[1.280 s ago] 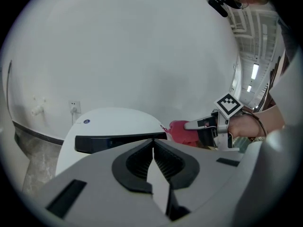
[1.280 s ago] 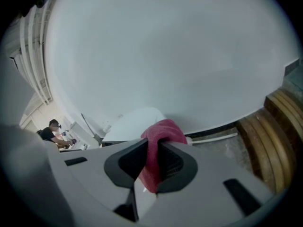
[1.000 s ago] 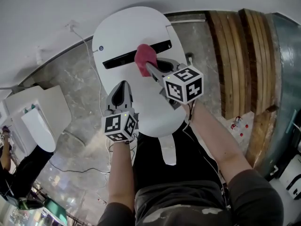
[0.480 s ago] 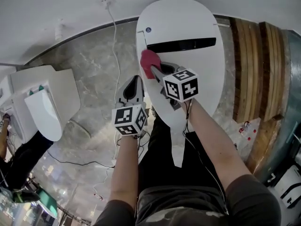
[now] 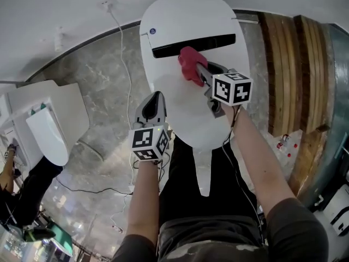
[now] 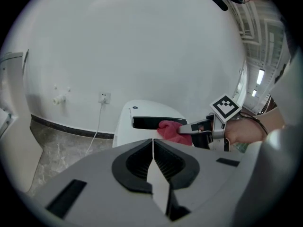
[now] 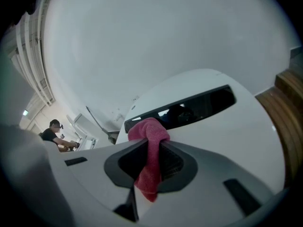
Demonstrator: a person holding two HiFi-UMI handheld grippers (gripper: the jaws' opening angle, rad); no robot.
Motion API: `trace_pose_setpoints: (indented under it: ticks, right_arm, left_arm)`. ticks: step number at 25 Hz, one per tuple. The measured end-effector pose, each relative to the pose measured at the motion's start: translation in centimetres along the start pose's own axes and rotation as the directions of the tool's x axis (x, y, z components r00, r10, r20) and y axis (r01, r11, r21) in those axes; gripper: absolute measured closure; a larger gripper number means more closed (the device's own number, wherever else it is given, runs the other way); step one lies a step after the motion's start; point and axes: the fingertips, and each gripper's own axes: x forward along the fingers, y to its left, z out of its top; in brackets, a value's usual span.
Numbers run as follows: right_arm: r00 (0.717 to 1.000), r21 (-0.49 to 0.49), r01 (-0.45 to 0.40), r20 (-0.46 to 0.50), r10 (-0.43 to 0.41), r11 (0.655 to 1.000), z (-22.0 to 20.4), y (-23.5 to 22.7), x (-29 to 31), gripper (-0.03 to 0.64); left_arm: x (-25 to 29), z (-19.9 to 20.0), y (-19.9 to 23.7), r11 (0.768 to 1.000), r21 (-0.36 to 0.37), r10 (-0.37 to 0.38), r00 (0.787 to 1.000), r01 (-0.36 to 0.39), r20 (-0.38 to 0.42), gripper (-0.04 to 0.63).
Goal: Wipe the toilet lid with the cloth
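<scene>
Cloth [image 5: 190,63], red and bunched, is pinched tight between the 2 jaws of the right gripper [image 5: 200,71], down on the white toilet lid [image 5: 174,37] just below its dark slot [image 5: 193,44]. Left gripper [image 5: 155,98] hovers over the lid's left edge, jaws pressed together, nothing between them.

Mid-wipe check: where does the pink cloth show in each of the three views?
Head view: cloth upper centre, over the toilet lid, just below the black strip.
Left gripper view: cloth right of centre, at the strip's right end.
Right gripper view: cloth lower centre, clamped between the jaws.
Shared landmark: the black strip.
</scene>
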Motion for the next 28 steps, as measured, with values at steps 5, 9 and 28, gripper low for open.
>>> trace_pose_setpoints:
  ticks: [5,9,28]
  right_arm:
    - [0.998,0.053,0.045,0.036,-0.047,0.998,0.5,-6.0,-4.2,0.568]
    - [0.995,0.07,0.086,0.046,-0.089,0.994,0.8,-11.5,-7.8,0.568]
    - [0.973,-0.034,-0.229,-0.037,0.228,0.973,-5.3,-3.5,-11.9,0.568]
  left_arm:
    - [1.2,-1.5,-5.0,1.0,0.01,-0.018,1.0,0.018,-0.016,0.58]
    - [3.0,-2.3,-9.4,0.999,0.01,-0.031,0.999,0.031,-0.016,0.58]
    - [0.1,-6.2,-14.7,0.995,-0.048,0.083,0.996,-0.082,0.015,0.58]
